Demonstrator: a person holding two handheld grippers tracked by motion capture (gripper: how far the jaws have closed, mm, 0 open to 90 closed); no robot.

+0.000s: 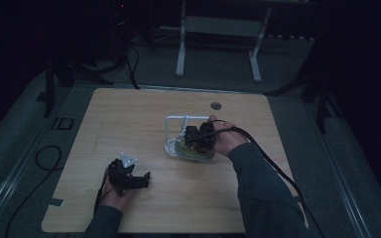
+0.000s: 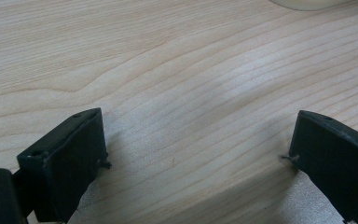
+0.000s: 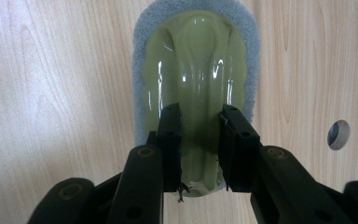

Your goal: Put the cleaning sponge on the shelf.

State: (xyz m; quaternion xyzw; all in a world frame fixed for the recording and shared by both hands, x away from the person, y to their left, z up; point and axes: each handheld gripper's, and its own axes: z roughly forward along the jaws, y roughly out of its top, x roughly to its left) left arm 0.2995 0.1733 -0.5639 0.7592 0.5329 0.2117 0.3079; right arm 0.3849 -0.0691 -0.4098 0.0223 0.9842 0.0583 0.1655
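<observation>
Black jaws of the right gripper point(image 3: 200, 154) are clenched on the raised grip of a glossy pale-green plastic scrubber with a grey pad point(image 3: 196, 84). Its long axis runs straight away from the jaws (pad flat on the light wooden table point(image 1: 129, 119), beside a white wire rack point(image 1: 174, 126)). Left gripper point(image 2: 200, 154) hovers well apart over bare wood, jaws released.

The high view is dim and murky, while both gripper views are bright, with glare streaks.
</observation>
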